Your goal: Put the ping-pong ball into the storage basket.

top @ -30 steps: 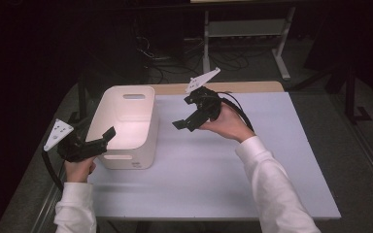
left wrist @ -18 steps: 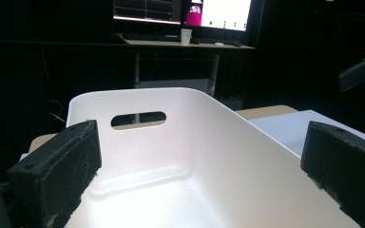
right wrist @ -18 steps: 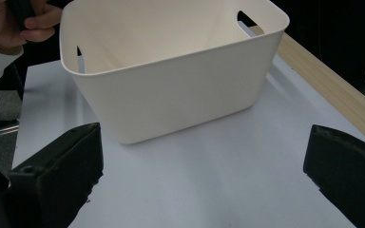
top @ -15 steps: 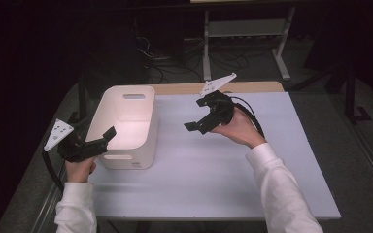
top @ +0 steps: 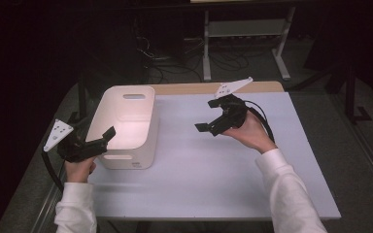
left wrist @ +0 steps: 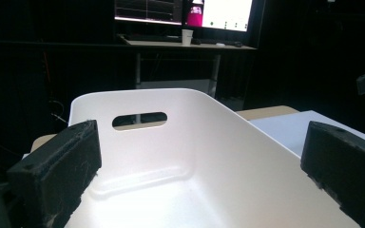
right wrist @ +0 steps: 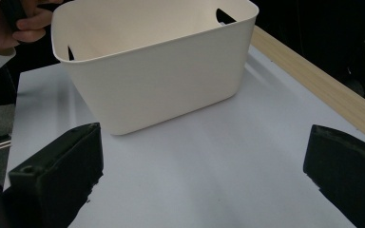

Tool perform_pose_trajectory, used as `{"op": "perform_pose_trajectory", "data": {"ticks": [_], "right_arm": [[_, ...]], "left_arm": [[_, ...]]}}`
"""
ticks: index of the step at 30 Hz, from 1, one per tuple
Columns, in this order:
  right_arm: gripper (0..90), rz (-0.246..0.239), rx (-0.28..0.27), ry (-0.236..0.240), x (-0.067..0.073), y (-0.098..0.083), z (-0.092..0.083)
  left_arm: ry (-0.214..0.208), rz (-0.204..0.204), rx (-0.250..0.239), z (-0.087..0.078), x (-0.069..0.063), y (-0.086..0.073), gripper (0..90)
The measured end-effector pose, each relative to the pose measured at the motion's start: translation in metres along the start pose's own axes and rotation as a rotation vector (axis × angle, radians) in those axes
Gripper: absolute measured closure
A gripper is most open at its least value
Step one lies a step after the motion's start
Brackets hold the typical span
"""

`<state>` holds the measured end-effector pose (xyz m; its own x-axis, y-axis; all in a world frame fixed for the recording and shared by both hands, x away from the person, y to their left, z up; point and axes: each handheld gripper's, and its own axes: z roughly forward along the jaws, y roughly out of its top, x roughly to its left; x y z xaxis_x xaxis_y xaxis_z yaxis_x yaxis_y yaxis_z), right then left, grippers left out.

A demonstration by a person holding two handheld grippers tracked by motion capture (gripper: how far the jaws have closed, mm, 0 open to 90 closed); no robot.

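A white plastic bin point(top: 126, 127) is being approached from two sides on the pale tabletop point(top: 213, 170), where it is standing upright at the left, its open mouth facing up. The left tongs point(top: 108, 136) are being held at the bin's near left corner, their jaws spread wide and gripping nothing; in the left gripper view the bin point(left wrist: 180, 161) is seen between the two jaws, though whether the rim is being touched cannot be told. The right tongs point(top: 205, 127) are being held well apart from the bin, out over the bare middle of the tabletop, jaws likewise wide and empty, and are being pointed left toward the bin's right-hand wall point(right wrist: 157, 80). The left tongs are therefore judged the nearer. The bin's long axis is being kept running near to far, with one slotted handle point(top: 134, 96) cut in the far end wall and another in the near end wall. Any coming grasp is judged to depend on the rim lying directly ahead of the left tongs and to the left of the right ones.
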<state>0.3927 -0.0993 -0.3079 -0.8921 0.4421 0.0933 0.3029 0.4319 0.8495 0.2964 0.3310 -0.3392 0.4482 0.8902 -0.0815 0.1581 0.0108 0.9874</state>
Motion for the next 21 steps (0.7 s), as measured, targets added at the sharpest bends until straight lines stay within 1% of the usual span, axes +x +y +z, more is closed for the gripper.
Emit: {"op": "perform_pose_trajectory", "data": {"ticks": [8,9,17,21], "right_arm": [[0.0,0.019,-0.004,-0.031,-0.004,-0.011,-0.012],[0.0,0.016,-0.005,-0.034,-0.005,-0.012,-0.014],[0.0,0.034,-0.039,-0.053,-0.006,-0.022,-0.025],[0.0,0.041,-0.048,-0.058,-0.006,-0.030,-0.029]], "left_arm": [[-0.001,-0.002,0.001,0.000,0.000,0.000,0.0],[0.000,-0.004,0.002,0.000,-0.001,0.000,0.0],[0.001,-0.004,0.001,0.000,-0.001,0.000,0.0],[0.001,-0.001,0.005,0.000,-0.001,0.000,0.0]]}}
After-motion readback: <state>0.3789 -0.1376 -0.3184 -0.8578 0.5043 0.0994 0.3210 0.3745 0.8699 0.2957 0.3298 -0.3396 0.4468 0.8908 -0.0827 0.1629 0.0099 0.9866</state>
